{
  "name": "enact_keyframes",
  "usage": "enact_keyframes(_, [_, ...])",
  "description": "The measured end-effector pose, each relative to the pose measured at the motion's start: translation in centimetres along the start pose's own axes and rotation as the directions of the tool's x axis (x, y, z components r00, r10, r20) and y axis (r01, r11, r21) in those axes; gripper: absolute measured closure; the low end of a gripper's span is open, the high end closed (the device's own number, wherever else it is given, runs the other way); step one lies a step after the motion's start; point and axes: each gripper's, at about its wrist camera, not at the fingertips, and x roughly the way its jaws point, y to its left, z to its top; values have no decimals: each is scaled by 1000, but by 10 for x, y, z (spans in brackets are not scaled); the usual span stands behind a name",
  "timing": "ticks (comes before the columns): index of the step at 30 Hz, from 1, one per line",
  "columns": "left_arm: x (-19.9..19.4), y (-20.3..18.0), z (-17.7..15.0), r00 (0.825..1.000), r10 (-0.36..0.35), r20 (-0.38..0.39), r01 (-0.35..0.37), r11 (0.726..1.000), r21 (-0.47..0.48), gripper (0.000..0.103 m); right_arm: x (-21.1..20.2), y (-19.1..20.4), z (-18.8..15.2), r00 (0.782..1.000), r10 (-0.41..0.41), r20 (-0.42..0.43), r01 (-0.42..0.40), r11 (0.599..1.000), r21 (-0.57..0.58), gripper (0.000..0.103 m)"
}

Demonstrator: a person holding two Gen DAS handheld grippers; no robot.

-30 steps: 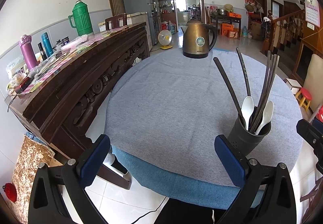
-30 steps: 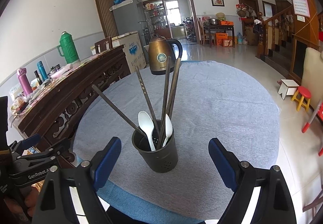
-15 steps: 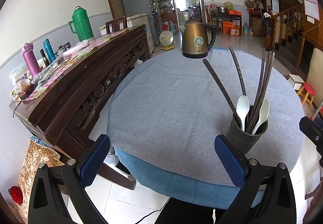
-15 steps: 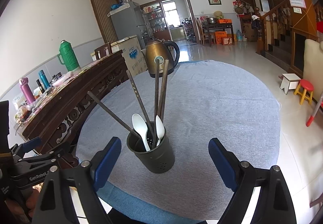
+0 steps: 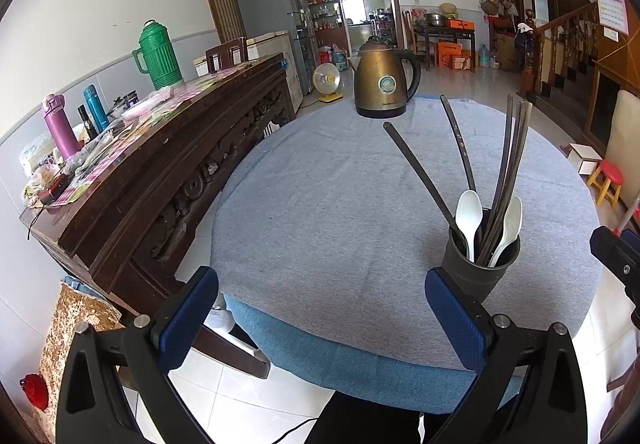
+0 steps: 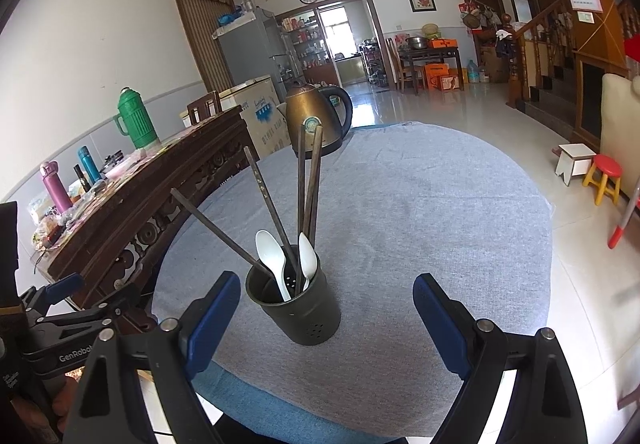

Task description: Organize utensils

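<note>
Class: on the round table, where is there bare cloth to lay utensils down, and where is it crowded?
Bare cloth spans between the kettle at the far edge and the utensil holder near the front edge, and all to the right. Crowded: the holder itself, and the cluttered sideboard on the left.

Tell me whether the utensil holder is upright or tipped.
Upright: the utensil holder stands on its base on the grey tablecloth, chopsticks and spoons pointing up.

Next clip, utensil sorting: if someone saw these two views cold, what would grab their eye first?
Probably the dark round utensil holder near the front edge of the round table under a grey cloth, bristling with long dark chopsticks and two white plastic spoons. Behind it, at the table's far edge, stands a bronze-coloured electric kettle. Both blue-padded grippers, left and right, are open and hold nothing.
</note>
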Motion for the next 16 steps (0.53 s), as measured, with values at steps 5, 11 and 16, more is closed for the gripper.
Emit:
enact_keyframes(5, [3,2,2,1000,-9,1,9,1000,-2,0,2,6,4,1000,-8,2,8,1000,-17,13])
enact_keyframes(11, [11,7,3,1000,-27,-2,27,1000,-11,0,9,14,7,1000,-22,-7,22,999,-32,13])
enact_keyframes(16, [23,11,2,999,-49,12,49,999,-11,1,20,14,7,999,-49,-14,49,999,-25,13])
